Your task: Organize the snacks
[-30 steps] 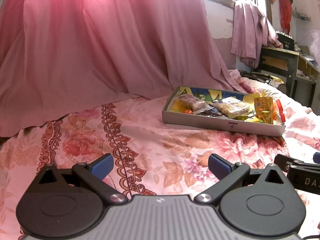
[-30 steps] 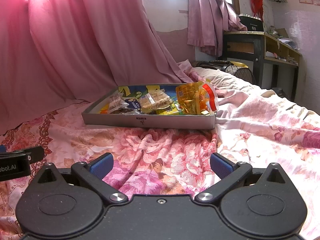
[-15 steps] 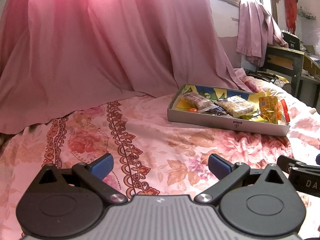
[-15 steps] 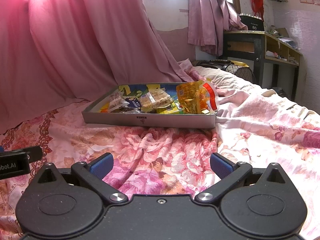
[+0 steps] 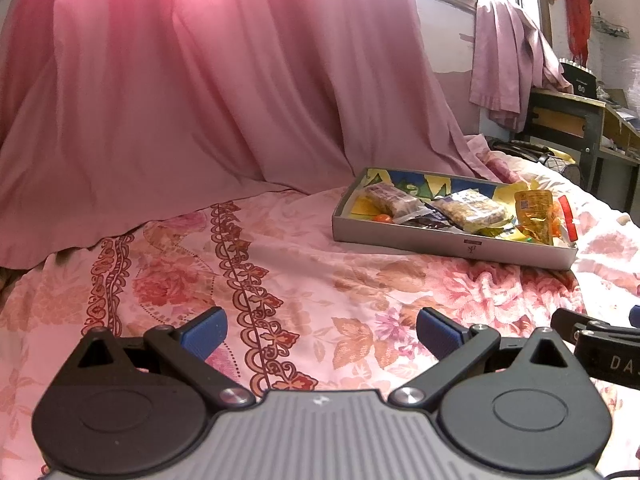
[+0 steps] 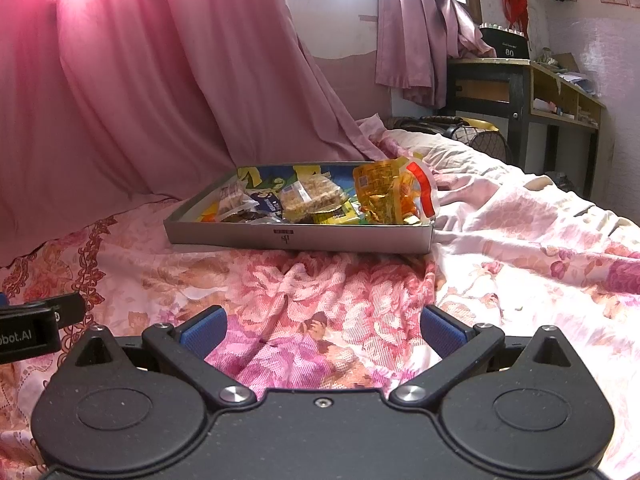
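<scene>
Pink curtains (image 5: pixel 200 100) hang behind a bed (image 5: pixel 280 280) covered in a rose-patterned pink spread, with a dark desk (image 6: pixel 500 80) standing past its far right corner and a mauve cloth (image 6: pixel 416 32) draped by the window. One shallow grey tray (image 5: pixel 448 242) lies on the bed toward its far right side, its long axis running left to right across both views, the near long wall facing the cameras. Snack packets are heaped inside it: two clear packs of pale biscuits (image 5: pixel 470 210), a dark wrapper (image 5: pixel 430 222) between them, an orange-gold foil pouch (image 6: pixel 384 196) propped upright at the tray's right end, and a red-and-white packet (image 6: pixel 422 188) leaning against that pouch. Smaller yellow wrappers underneath are too jumbled to count. Two grippers hover low over the near part of the bed, side by side and well short of the tray. The left gripper (image 5: pixel 320 330) has its blue-padded jaws spread wide with nothing between them; the right gripper (image 6: pixel 322 330) is likewise wide and empty.
</scene>
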`<state>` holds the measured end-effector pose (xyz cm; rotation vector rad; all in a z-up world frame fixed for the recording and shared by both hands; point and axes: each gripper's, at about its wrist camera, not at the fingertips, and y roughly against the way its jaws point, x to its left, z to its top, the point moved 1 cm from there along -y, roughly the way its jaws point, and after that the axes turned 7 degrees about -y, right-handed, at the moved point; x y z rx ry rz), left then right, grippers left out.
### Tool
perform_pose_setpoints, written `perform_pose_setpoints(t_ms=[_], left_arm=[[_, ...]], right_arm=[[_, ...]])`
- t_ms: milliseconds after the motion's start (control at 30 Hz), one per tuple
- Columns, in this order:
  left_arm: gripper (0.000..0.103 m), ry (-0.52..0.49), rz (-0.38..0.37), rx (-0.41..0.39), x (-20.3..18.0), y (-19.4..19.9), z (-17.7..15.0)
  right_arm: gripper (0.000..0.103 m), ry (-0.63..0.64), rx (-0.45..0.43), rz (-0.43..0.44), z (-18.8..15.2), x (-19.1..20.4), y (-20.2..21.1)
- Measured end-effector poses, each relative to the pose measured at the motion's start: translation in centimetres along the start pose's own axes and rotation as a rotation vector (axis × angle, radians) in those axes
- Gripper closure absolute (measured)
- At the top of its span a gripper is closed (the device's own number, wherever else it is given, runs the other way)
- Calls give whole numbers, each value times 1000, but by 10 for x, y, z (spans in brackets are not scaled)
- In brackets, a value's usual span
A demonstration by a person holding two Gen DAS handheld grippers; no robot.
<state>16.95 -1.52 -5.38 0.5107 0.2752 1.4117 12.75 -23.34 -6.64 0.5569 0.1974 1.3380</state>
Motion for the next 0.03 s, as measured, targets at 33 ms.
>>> perform_pose_setpoints(t_ms=[33], left_arm=[[0,1,0,1,0,0,0]], right_arm=[[1,-1,1,0,-1,0,0]])
